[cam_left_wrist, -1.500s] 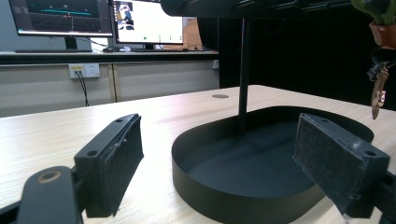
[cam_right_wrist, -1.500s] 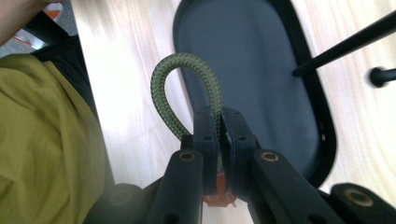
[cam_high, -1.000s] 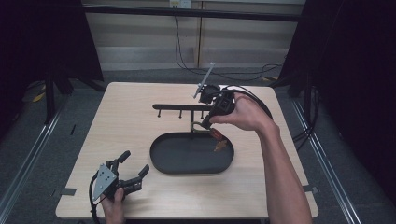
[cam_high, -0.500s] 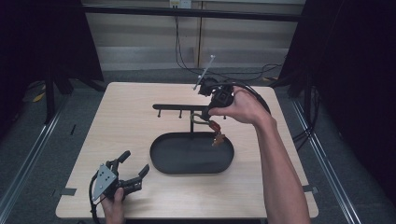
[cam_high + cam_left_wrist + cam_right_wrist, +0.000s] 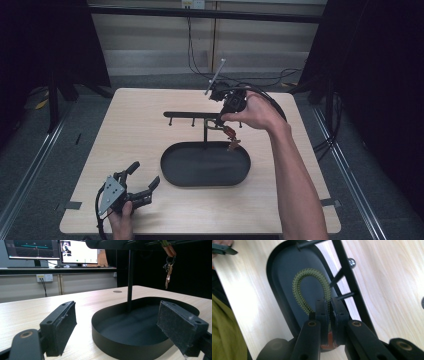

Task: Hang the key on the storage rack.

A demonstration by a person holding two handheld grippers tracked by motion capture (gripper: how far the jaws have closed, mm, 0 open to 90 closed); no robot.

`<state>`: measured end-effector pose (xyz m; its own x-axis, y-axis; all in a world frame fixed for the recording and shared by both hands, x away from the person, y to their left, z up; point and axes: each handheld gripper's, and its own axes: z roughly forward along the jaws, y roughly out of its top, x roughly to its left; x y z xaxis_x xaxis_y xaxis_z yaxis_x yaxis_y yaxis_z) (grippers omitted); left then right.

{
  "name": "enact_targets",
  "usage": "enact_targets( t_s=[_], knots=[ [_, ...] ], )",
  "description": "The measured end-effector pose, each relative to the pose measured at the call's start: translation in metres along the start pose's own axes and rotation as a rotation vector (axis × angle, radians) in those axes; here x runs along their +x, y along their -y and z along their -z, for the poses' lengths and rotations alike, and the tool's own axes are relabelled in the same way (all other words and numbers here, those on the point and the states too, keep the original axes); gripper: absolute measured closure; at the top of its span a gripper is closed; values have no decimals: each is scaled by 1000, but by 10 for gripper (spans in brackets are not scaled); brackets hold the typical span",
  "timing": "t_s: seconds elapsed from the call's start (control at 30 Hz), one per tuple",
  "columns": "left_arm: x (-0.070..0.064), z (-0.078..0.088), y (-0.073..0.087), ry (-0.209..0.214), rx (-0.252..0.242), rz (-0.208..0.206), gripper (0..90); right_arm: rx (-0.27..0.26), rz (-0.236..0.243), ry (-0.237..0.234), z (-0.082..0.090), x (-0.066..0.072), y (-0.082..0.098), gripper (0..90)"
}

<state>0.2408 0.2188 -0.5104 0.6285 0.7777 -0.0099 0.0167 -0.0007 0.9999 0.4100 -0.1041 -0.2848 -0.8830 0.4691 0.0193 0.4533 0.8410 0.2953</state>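
**Keys on a cord loop, pinched at the rack**

The right gripper (image 5: 327, 312) has its jaws closed on the green cord (image 5: 311, 287) of a keychain, gripping near where the loop meets a brown tab; the free bend of the loop arches out past the jaw tips. In the high view this gripper (image 5: 225, 119) sits at the rack (image 5: 192, 115), at its right end, with the keys (image 5: 233, 144) dangling below it over the tray (image 5: 170, 172).

The cord looks soft and braided — likely to flex and swing, not slip. The keys are light, rigid metal and will probably sway, so the loop is the sensible hold.

The left gripper (image 5: 135, 189) rests well in front of the rack by the tray's near-left side, jaws wide apart — empty.
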Motion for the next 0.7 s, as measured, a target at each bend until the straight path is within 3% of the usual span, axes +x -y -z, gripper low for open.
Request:
enact_targets(
  t_s=[0.7],
  knots=[
    [0,0,0,0,-1,1,155,-7,-14,17,-2,-2,7,839]
  ],
)
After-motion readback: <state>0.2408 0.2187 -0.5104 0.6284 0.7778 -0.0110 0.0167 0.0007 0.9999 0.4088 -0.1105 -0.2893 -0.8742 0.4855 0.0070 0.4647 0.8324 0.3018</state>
